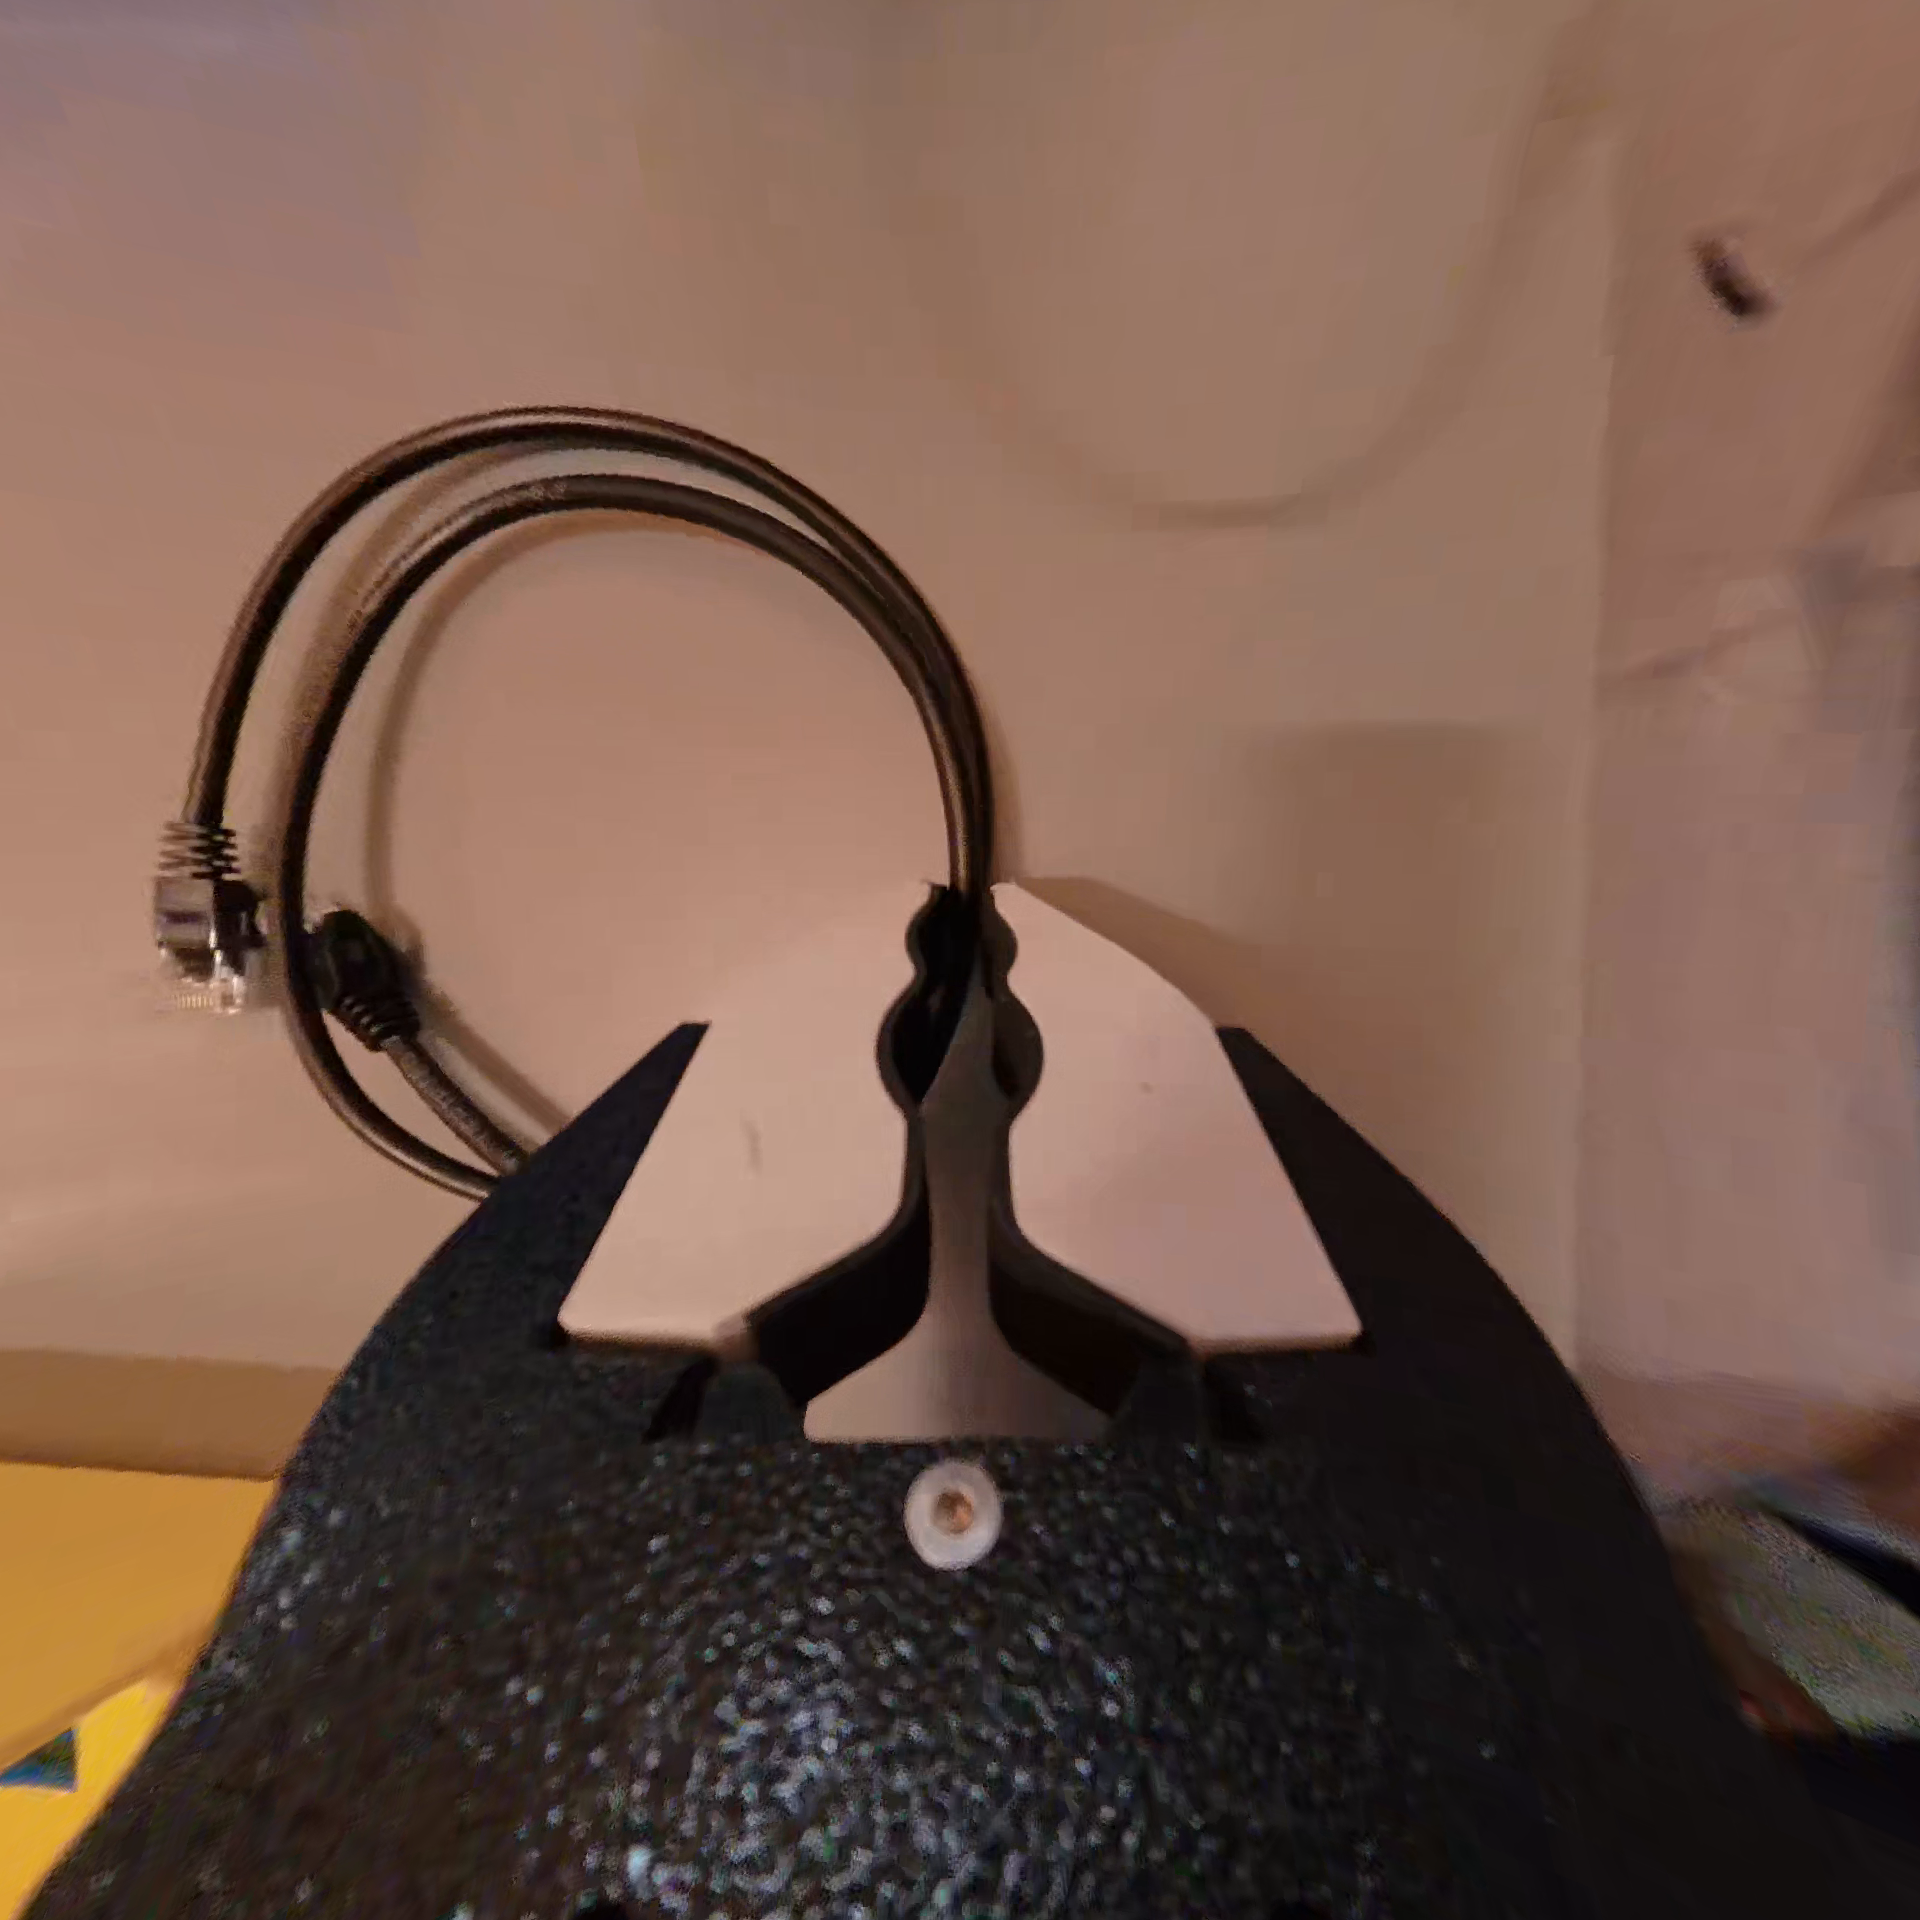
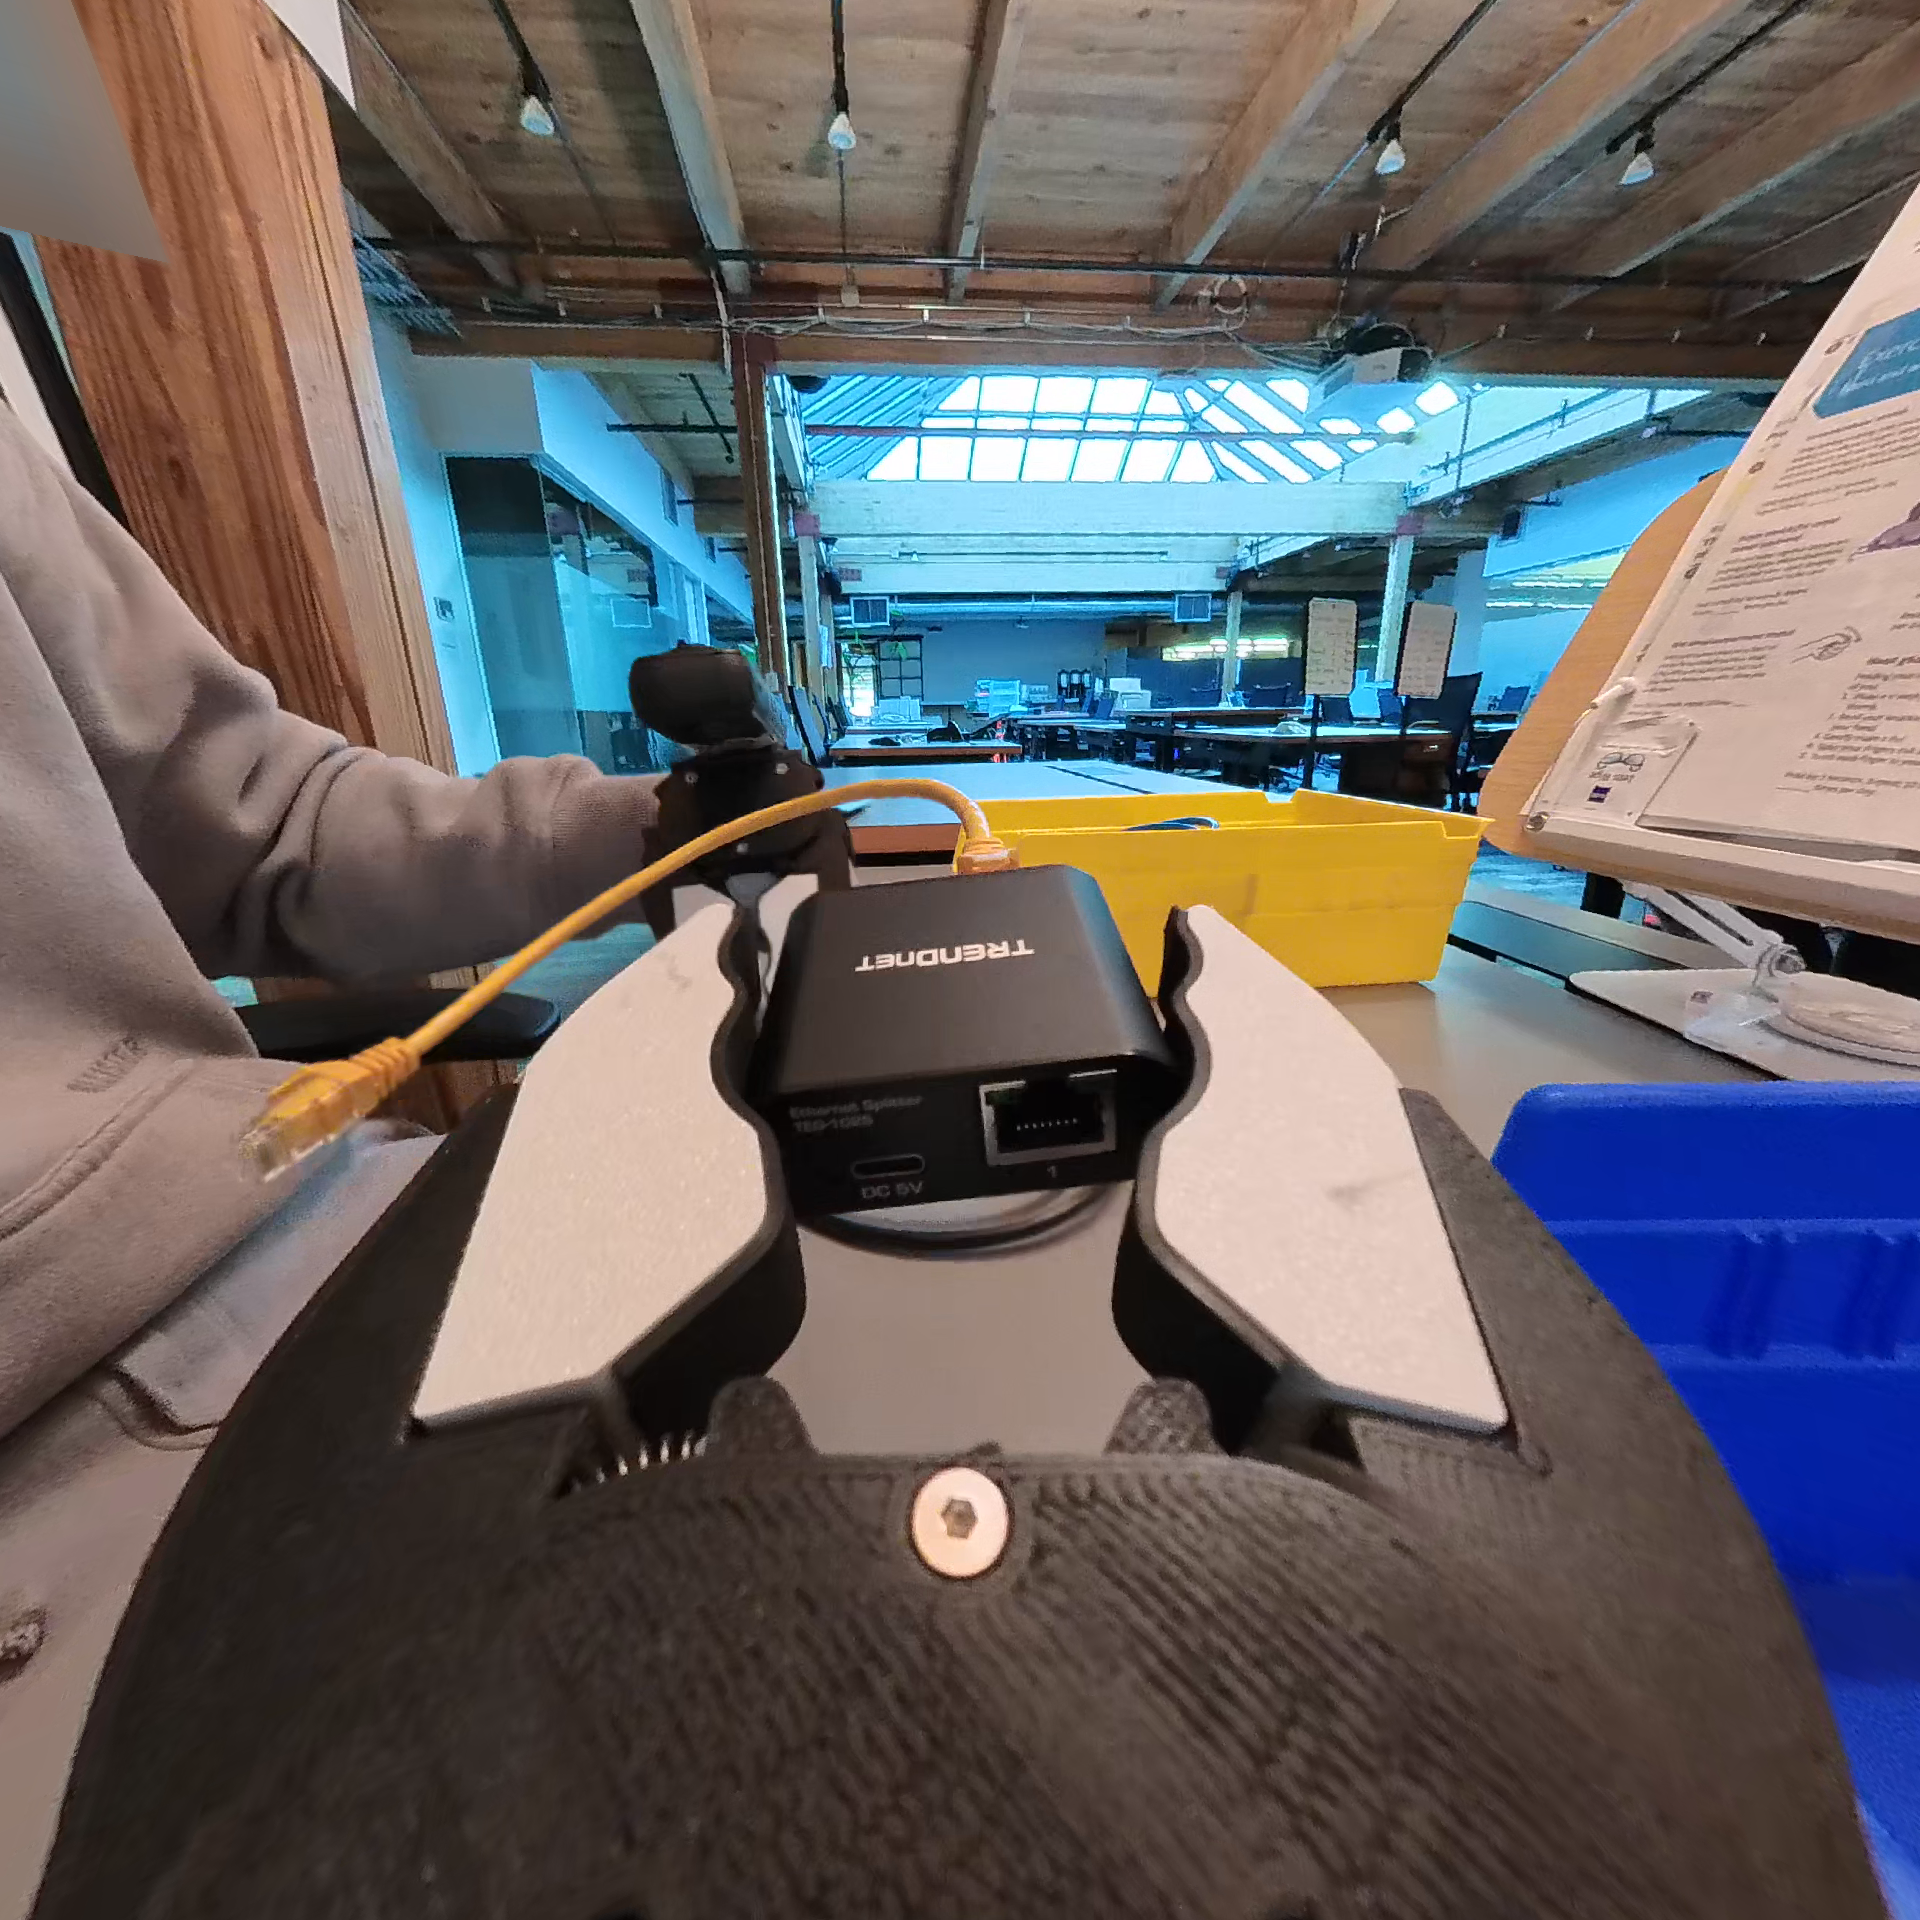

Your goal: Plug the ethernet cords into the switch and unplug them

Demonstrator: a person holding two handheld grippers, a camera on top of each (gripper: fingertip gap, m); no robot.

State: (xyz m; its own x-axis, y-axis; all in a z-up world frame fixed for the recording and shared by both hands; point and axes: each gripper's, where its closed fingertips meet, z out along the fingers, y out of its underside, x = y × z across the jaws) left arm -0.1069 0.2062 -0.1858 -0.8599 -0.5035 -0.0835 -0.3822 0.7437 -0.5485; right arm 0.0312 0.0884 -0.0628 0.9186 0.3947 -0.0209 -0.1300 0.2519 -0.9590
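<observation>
My left gripper point(image 1: 961, 914) is shut on a black ethernet cord point(image 1: 623, 488) and holds it in the air. The cord loops up and left, and its clear plug point(image 1: 203, 935) hangs free at the left, beside a second black boot point(image 1: 358, 977). My right gripper point(image 2: 961, 935) is shut on a small black switch point(image 2: 956, 1029) and holds it above the table. The switch's near face shows an empty port point(image 2: 1049, 1120). A yellow-orange cord point(image 2: 623, 894) is plugged into its far side, and its other plug point(image 2: 312, 1107) hangs free at the left. The left gripper point(image 2: 743, 821) shows beyond it.
A yellow bin point(image 2: 1236, 883) stands behind the switch; it also shows at the lower left of the left wrist view point(image 1: 94, 1579). A blue bin point(image 2: 1725, 1299) is at the right. A stand with papers point(image 2: 1766, 644) is at the far right. A person's grey sleeve point(image 2: 260, 821) fills the left. Left tips to right tips: about 20 cm.
</observation>
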